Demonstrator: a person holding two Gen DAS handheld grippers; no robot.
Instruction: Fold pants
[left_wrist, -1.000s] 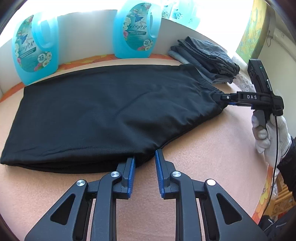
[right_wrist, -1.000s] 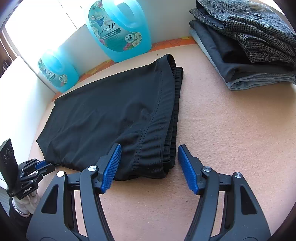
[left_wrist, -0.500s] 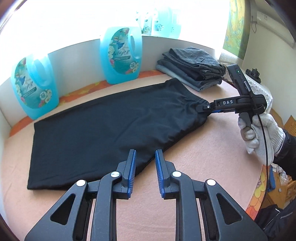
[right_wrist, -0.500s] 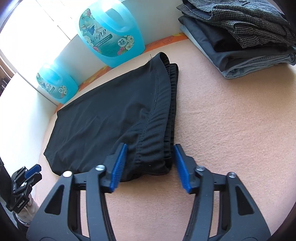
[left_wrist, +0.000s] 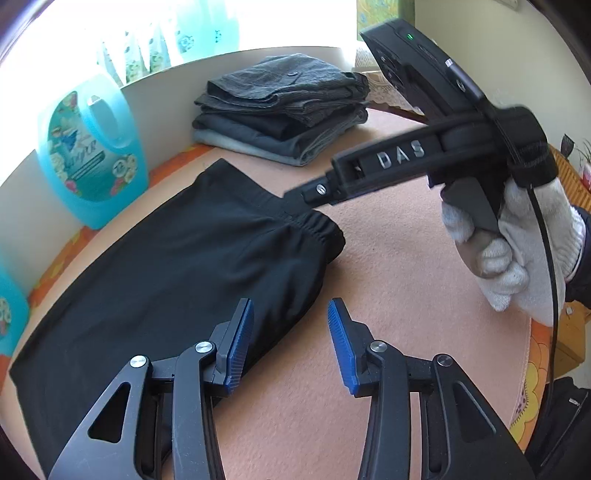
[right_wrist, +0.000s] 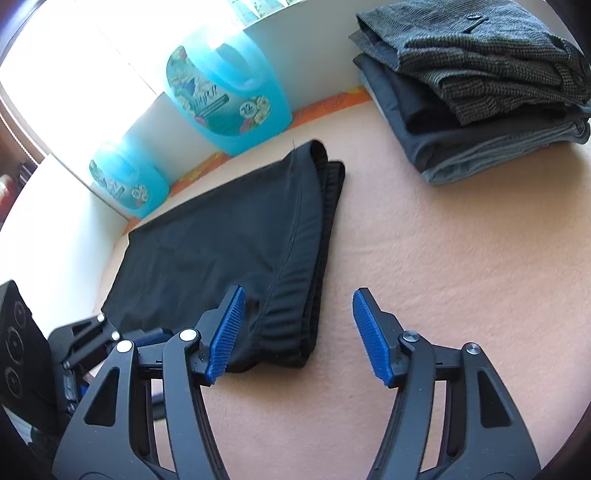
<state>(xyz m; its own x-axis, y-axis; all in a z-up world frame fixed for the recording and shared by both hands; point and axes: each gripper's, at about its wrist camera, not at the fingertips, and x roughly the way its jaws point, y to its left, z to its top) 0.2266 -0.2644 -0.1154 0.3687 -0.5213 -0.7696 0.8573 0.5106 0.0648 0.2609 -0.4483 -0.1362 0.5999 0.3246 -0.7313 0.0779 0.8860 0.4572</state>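
Pants: the black pants (left_wrist: 177, 266) lie flat on the peach surface (left_wrist: 399, 280), already folded into a long band, with the elastic waistband (right_wrist: 295, 295) end nearest my grippers.
Left gripper: my left gripper (left_wrist: 291, 347) hangs over the near edge of the fabric, jaws open and holding nothing.
Right gripper: my right gripper (right_wrist: 295, 336) sits at the waistband corner, jaws spread wide around it, empty.
Layer risk: the waistband shows several stacked layers; if I pinch only the top one, I judge the fold will peel apart when lifted.
Uneven lift: both grippers crowd the same end, so an uneven pull could skew the edges.
Neighbours: the folded clothes stack (right_wrist: 476, 85) and the blue detergent bottle (left_wrist: 92, 155) stand near; a wide swing of cloth could brush them.
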